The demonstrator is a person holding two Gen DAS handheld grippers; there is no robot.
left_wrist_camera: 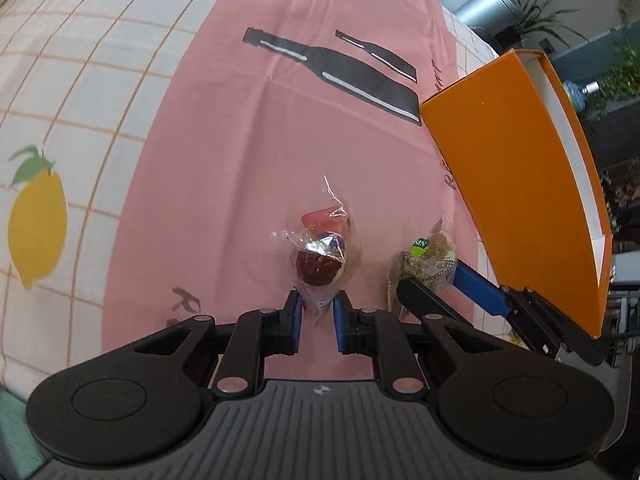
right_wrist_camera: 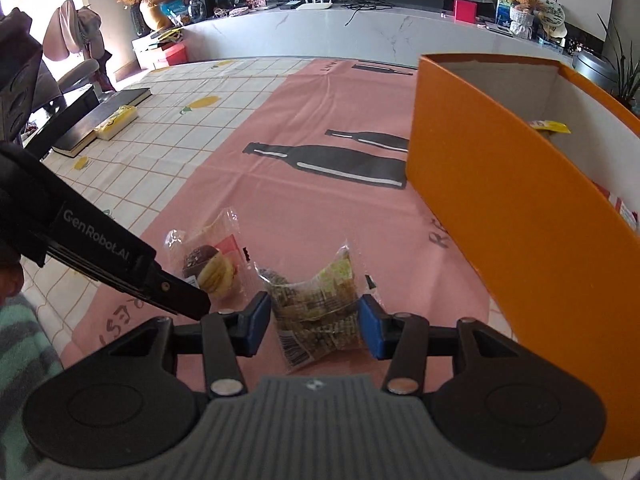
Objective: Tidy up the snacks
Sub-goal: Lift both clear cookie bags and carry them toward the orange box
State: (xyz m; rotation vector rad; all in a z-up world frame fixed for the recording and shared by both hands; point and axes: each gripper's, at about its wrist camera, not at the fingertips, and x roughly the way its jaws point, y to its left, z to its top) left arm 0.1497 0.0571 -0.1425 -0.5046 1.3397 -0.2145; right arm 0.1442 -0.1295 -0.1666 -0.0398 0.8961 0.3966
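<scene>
Nearby, orange box (right_wrist_camera: pixel 500 208) beside both snack packets (right_wrist_camera: pixel 316 304); yellow pack (right_wrist_camera: pixel 550 125) inside.

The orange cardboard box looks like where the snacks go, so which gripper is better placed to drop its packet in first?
Probably the right gripper: its clear-wrapped crumbly snack sits nearest the orange cardboard box. The left gripper, pinching the chocolate-cake packet, is farther away.

The right tongs (right_wrist_camera: pixel 315 323) pinch a clear-wrapped green snack packet (right_wrist_camera: pixel 316 304) beside the orange box (right_wrist_camera: pixel 520 216).
</scene>
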